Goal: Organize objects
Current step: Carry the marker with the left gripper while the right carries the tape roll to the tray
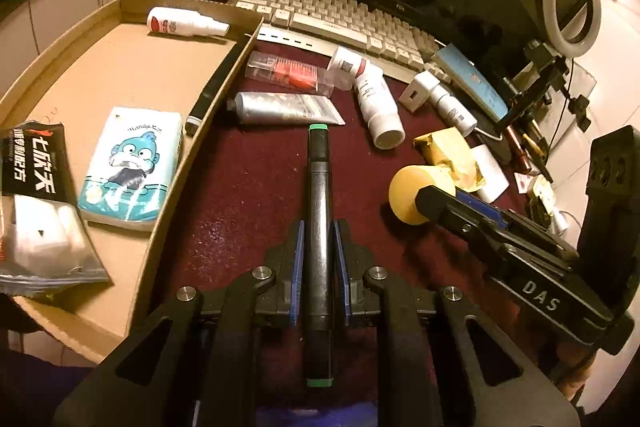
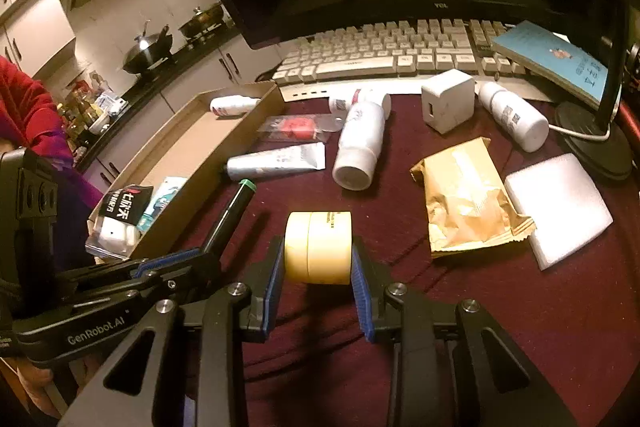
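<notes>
My left gripper [image 1: 319, 231] is shut on a black marker with green ends [image 1: 319, 195], held above the dark red cloth beside the cardboard tray [image 1: 224, 83]. The marker also shows in the right wrist view [image 2: 232, 207]. My right gripper [image 2: 318, 263] is shut on a pale yellow round jar [image 2: 318, 247], which shows in the left wrist view [image 1: 408, 193] to the right of the marker. The tray holds a tissue pack [image 1: 132, 167], a black-labelled packet [image 1: 36, 203], a white bottle [image 1: 184, 23] and a black marker [image 1: 216, 87].
On the cloth lie a silver tube [image 2: 276, 161], a red item in clear packaging [image 2: 298, 129], white bottles [image 2: 360, 147] [image 2: 514, 117], a white charger [image 2: 448, 101], a gold wrapper [image 2: 468, 199] and a white pad [image 2: 560, 207]. A keyboard [image 2: 400, 51], monitor and blue notebook [image 2: 556, 59] stand behind.
</notes>
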